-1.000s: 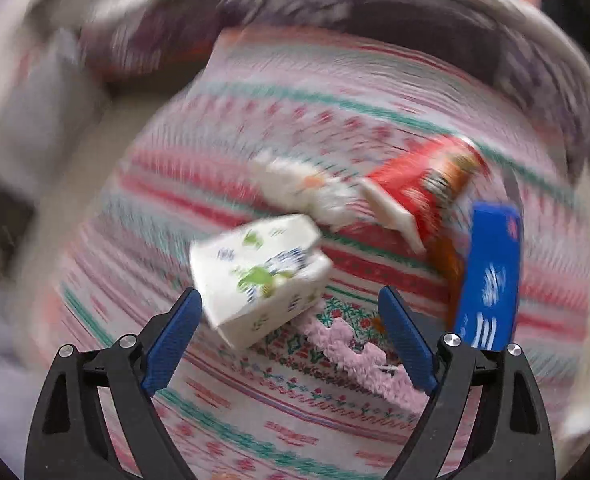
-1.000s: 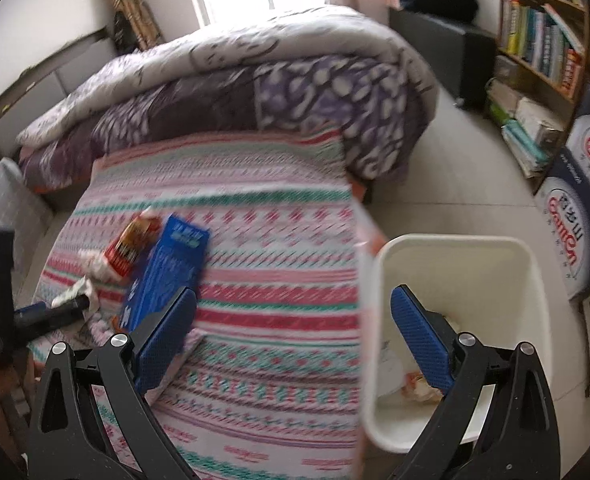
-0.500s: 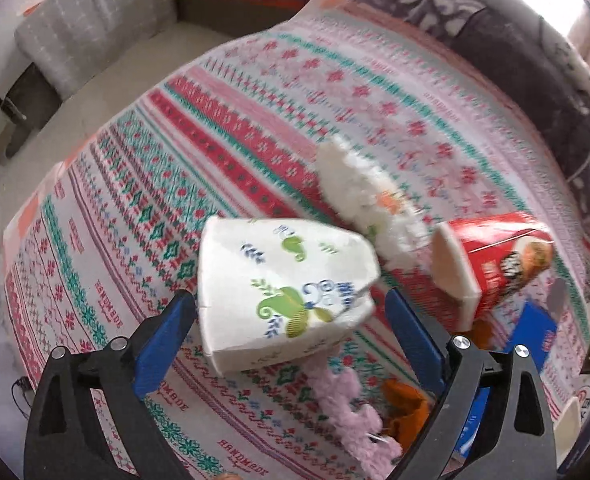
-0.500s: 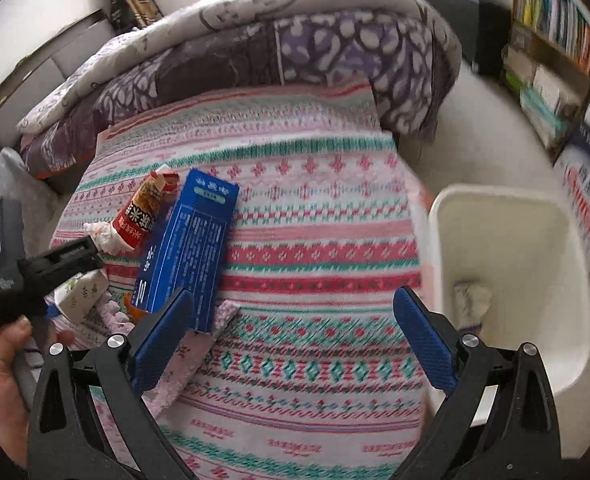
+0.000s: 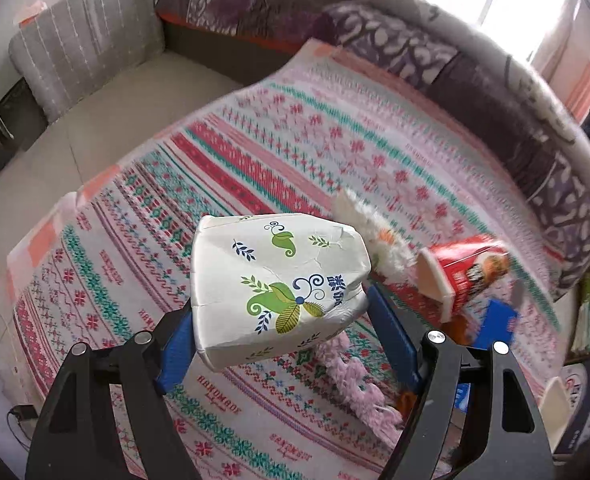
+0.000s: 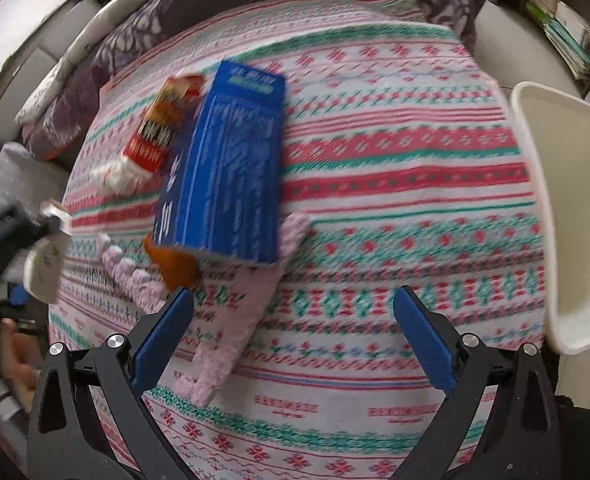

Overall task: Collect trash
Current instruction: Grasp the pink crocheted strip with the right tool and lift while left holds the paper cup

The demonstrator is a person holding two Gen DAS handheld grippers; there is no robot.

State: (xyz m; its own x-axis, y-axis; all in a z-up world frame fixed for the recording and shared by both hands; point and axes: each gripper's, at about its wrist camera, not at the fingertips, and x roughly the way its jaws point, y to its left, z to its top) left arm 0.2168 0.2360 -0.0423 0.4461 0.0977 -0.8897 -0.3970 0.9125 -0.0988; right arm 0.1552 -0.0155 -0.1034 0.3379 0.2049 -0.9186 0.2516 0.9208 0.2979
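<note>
Paper cup: white, leaf print, crushed and creased; lies on its side between the left fingers, raised above the patterned bed cover; in the right view it shows at 9 o'clock, blurred.
Left gripper: fingers closed onto the paper cup, blue pads against both its sides.
Right gripper: fingers spread wide, nothing between them; hovers over the bed cover.
Blue box: flat on the bed cover at 11 o'clock from the right gripper; one corner visible at 3 o'clock in the left view.
Red cup: on its side, at 3 o'clock from the paper cup; just left of the blue box in the right view.
White tissue wad: touching the red cup's open end.
Pink knitted strip: partly under the blue box, runs toward 6 o'clock.
Orange scrap: at the blue box's near corner.
White bin: beside the bed, 3 o'clock in the right view; inside not visible.
Quilt: purple-patterned, bunched along the far edge of the bed, 12 to 2 o'clock.
</note>
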